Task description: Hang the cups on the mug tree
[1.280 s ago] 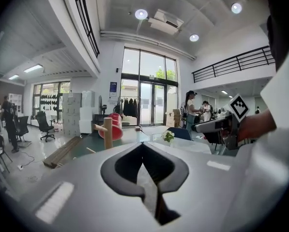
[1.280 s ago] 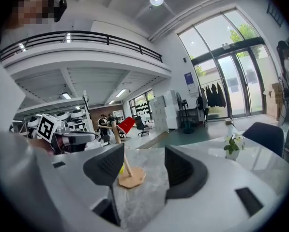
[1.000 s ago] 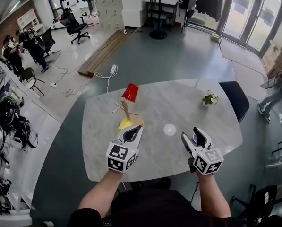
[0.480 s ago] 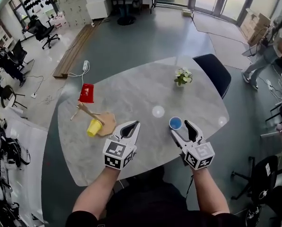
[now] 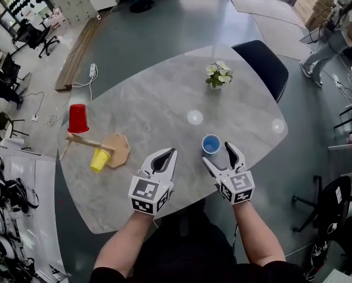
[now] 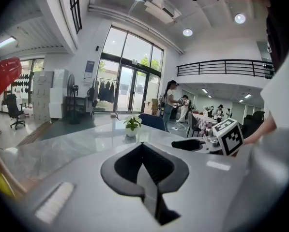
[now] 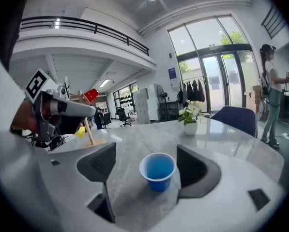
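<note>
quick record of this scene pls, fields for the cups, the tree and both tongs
mug tree: wooden, at left of table
on tree: red cup, yellow cup
loose cup: blue cup, upright on table
left tongs: shut, empty
right tongs: open, jaws just opened wider, blue cup between them, untouched
also: potted plant at far side

Object tally, seven kinds.
Cups, three: one red plastic cup (image 5: 78,118), one yellow plastic cup (image 5: 99,160), one blue plastic cup (image 5: 211,144). One wooden mug tree with a flat octagonal base (image 5: 115,151). One small potted plant with white flowers (image 5: 218,75). One grey marble-top table (image 5: 164,105). One dark padded chair (image 5: 261,63). One white power strip on the floor (image 5: 93,71). Handheld two-jaw grippers, two: left gripper (image 5: 170,152), right gripper (image 5: 217,153).
</note>
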{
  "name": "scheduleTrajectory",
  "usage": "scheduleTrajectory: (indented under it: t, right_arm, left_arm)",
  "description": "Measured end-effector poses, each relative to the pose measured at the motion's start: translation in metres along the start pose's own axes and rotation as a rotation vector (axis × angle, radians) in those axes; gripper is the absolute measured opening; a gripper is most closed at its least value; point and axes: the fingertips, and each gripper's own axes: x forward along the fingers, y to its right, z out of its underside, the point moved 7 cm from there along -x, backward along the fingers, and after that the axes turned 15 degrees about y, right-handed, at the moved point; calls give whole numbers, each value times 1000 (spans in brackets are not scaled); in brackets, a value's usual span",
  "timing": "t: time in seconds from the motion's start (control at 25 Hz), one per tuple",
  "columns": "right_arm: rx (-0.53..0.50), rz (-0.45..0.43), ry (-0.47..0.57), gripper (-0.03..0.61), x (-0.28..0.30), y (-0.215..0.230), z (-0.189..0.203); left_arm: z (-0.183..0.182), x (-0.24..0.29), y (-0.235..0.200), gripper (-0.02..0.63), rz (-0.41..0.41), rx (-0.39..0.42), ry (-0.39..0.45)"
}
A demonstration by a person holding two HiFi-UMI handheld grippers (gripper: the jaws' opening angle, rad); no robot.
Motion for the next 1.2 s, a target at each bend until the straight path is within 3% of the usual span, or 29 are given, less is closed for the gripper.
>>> scheduleTrajectory:
  t: [0.48,0.68,1.0,1.2]
  right_arm:
    - [29,32,-92,362,31,22,54]
    - [-10,38,-169,360,45,26,69]
    - [-67,30,-170,353,49,29,62]
    - [-70,25,-133,348,43,30,38]
  left_arm:
    - [27,12,-10,11,-33,-34,-52]
    - [30,7,-16,11,-50,-45,-59]
    - [28,5,-22,11,-73,-52,-60]
    - [17,-1,-22,11,-92,-47,-51]
